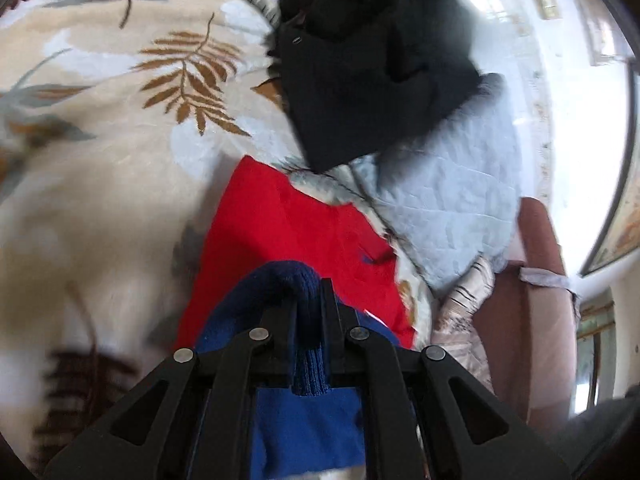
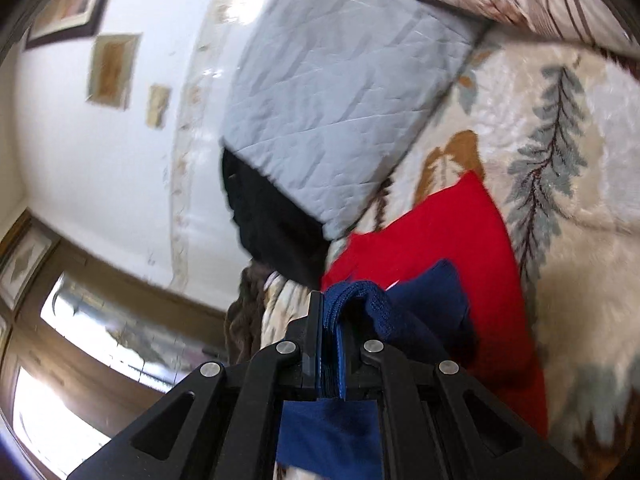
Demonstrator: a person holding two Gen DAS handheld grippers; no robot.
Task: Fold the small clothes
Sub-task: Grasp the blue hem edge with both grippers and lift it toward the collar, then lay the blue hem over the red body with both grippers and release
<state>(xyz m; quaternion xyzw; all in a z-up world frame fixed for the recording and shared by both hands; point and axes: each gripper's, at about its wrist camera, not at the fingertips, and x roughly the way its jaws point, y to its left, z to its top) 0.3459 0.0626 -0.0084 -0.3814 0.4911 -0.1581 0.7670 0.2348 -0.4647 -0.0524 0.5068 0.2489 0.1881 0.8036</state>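
Note:
My left gripper (image 1: 308,300) is shut on a ribbed edge of a navy blue garment (image 1: 272,284), which bunches over the fingers and hangs below them. My right gripper (image 2: 332,308) is shut on another hemmed edge of the same navy blue garment (image 2: 424,304). Both hold it above a flat red garment (image 1: 280,232), also in the right wrist view (image 2: 440,232), lying on the leaf-patterned blanket (image 1: 120,152). A black garment (image 1: 372,60) lies crumpled beyond, partly over a light grey quilted piece (image 1: 448,200).
The grey quilted piece (image 2: 336,100) and black garment (image 2: 272,220) lie at the blanket's edge (image 2: 560,128). A reddish-brown chair (image 1: 528,300) and a striped cushion (image 1: 464,304) stand beside the bed. White wall with framed pictures (image 2: 112,68) and a window (image 2: 100,340) lie beyond.

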